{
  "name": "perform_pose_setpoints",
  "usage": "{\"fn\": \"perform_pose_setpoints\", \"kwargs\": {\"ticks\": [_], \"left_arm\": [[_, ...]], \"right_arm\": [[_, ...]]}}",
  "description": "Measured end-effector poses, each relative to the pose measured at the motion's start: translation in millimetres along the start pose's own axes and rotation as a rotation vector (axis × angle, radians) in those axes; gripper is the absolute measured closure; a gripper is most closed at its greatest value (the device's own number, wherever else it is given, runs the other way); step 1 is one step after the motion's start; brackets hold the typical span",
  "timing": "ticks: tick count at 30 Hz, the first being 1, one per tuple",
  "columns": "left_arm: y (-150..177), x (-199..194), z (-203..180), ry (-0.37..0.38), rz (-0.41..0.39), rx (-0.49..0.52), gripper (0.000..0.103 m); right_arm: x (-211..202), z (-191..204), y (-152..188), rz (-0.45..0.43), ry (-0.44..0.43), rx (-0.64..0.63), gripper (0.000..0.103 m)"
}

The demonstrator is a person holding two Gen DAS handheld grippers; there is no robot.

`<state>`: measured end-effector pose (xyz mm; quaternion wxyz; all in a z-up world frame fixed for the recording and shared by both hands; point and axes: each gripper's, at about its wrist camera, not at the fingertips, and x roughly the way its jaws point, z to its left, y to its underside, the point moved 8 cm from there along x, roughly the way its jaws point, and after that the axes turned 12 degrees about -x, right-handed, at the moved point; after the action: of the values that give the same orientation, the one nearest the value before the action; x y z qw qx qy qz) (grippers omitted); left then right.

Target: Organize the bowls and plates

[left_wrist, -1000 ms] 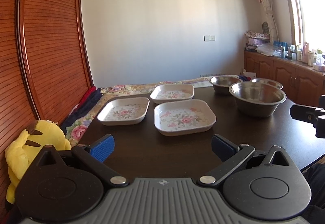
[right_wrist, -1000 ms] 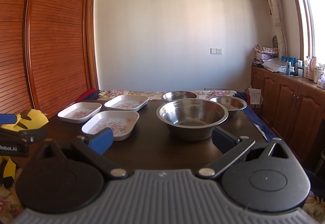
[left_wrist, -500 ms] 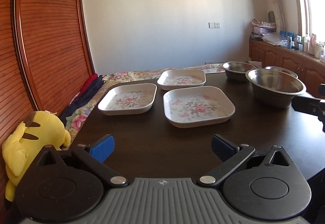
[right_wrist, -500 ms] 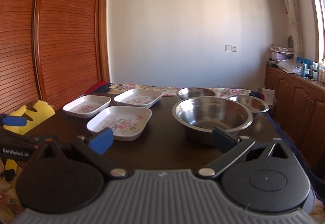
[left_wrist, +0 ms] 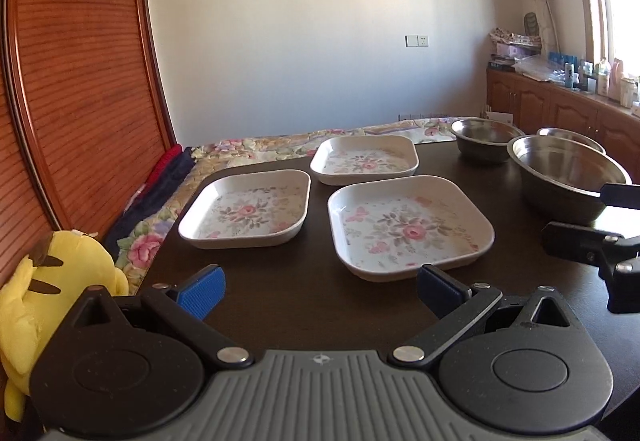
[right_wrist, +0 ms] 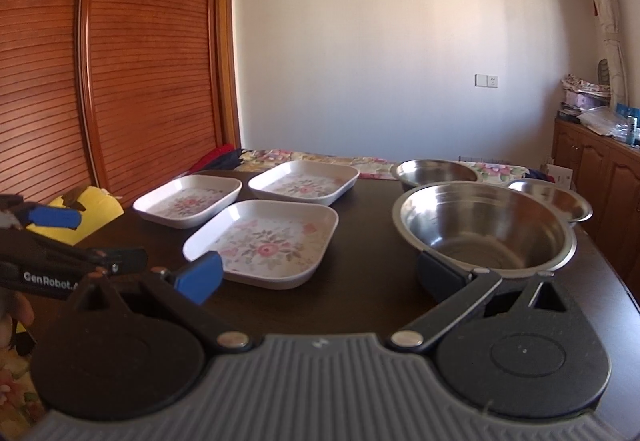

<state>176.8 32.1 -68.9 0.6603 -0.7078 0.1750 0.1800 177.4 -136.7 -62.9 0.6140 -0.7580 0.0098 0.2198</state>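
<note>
On the table: three flowered plates and three metal bowls are set.
Left gripper: held wide, nothing gripped.
Right gripper: held wide, nothing gripped.

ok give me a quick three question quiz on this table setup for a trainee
1. How many floral square plates are on the dark table?
2. True or false: the steel bowls are already nested together.
3. Which dish is nearest the right gripper: (a) small far bowl, (b) large steel bowl, (c) far plate?

Key:
1. Three: near plate, left plate, far plate.
2. False: large steel bowl, far bowl and right bowl stand separately.
3. b; both the right and left gripper jaws are open and empty.
</note>
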Motion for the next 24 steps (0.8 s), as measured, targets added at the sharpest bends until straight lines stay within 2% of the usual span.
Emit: {"fn": "perform_pose_setpoints", "kwargs": {"ticks": [6, 12, 15, 17, 24], "left_arm": [[-7, 20, 11, -0.027, 0.028, 0.022, 0.000], [-16, 40, 19, -0.018, 0.040, 0.020, 0.000], [-18, 49, 20, 0.014, 0.047, 0.004, 0.000], [-19, 54, 20, 0.055, 0.054, -0.022, 0.001], [-20, 78, 14, 0.084, 0.089, -0.016, 0.022]], "right_arm": [[17, 7, -10, 0.014, -0.035, -0.045, 0.000], [37, 13, -15, 0.037, -0.077, -0.056, 0.000], [48, 15, -12, 0.062, -0.099, -0.058, 0.002], [55, 17, -10, 0.084, -0.115, -0.058, 0.010], [75, 20, -6, 0.135, -0.153, -0.062, 0.019]]}}
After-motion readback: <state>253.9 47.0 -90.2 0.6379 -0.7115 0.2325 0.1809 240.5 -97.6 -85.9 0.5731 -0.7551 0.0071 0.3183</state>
